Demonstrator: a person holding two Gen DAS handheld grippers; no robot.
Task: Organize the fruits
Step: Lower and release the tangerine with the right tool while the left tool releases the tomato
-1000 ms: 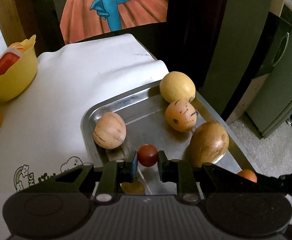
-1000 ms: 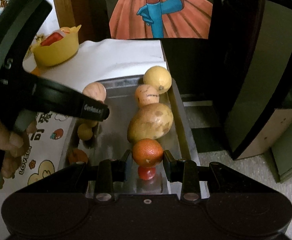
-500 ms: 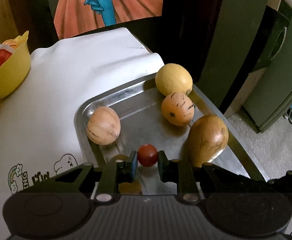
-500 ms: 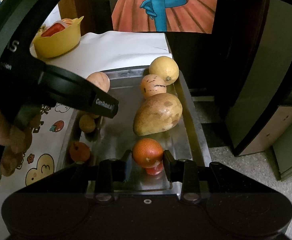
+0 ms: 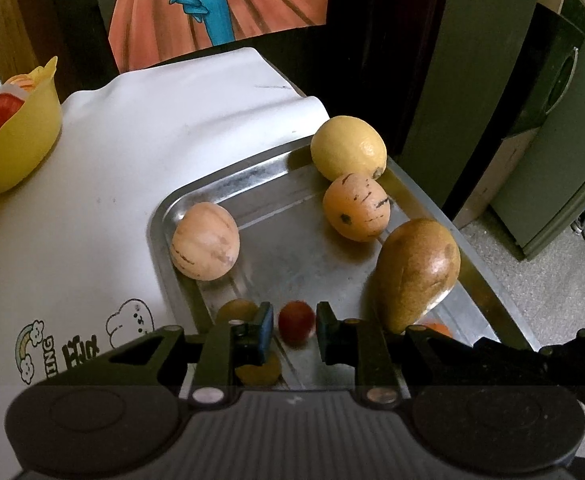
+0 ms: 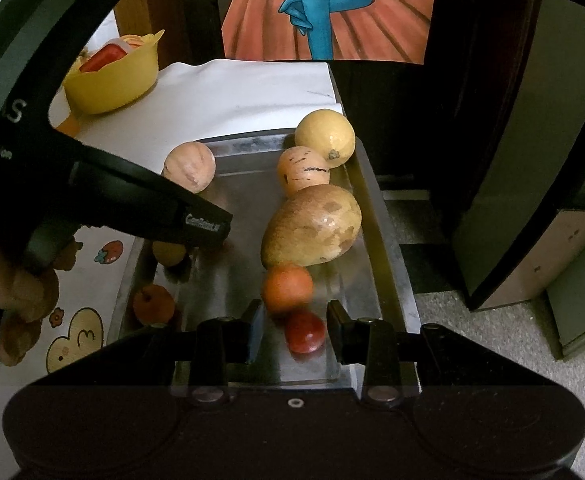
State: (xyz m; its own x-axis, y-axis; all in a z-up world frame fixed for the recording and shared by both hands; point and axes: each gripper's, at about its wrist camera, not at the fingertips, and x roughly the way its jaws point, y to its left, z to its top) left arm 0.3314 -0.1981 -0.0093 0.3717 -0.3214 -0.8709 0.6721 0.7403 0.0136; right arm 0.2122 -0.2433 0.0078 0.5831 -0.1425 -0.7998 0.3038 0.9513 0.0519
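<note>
Since pretty much all the fruit already sits in the metal tray, I'd guess the sorting is close to done, maybe just some tidying left. The left gripper has its jaws apart with the small red fruit loose between them, blurry, so it looks just let go. The right gripper is spread too, with the orange free just ahead of it, beside the brown mango.

Count in the tray: one yellow lemon, two striped pale fruits, one mango, one orange, what seems to be two red ones counting this one, plus two little orange-yellow ones by the left rim. A yellow bowl sits off the tray, well apart.
</note>
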